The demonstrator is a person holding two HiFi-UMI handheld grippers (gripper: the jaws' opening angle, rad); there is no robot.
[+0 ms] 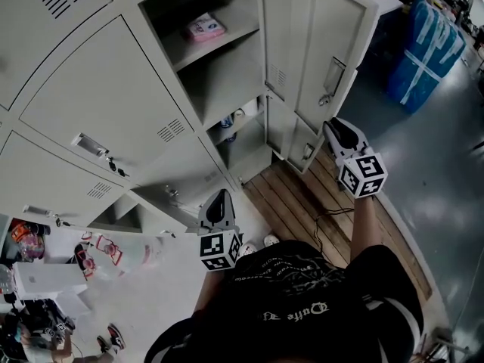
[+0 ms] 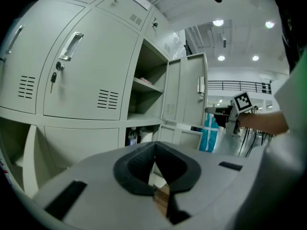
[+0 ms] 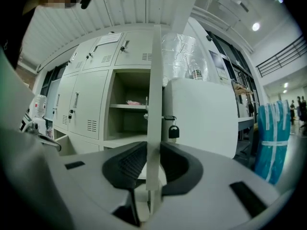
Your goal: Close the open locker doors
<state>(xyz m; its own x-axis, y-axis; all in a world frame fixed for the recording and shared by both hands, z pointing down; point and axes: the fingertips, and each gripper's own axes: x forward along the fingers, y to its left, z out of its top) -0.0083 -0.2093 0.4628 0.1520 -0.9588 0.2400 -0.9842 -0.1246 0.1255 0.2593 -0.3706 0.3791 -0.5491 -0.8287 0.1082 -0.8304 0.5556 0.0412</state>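
Note:
A bank of grey lockers (image 1: 106,97) stands in front of me. One tall door (image 1: 333,44) hangs open beside a shelf compartment holding a pink packet (image 1: 204,27). Below it a smaller door (image 1: 302,138) is also open. My right gripper (image 1: 330,123) is at the tall door's lower edge. In the right gripper view the door's thin edge (image 3: 154,80) runs upright between the pads, which close on it (image 3: 153,164); a padlock (image 3: 173,132) hangs behind. My left gripper (image 1: 221,193) hangs low near the lockers, shut and empty (image 2: 154,147).
A blue wrapped bundle (image 1: 427,48) stands on the floor at the right. Wooden planks (image 1: 302,203) lie under the open doors. Bottles (image 1: 227,121) sit in the lower open compartment. Plastic-wrapped goods (image 1: 113,252) and a white box (image 1: 45,278) lie at lower left.

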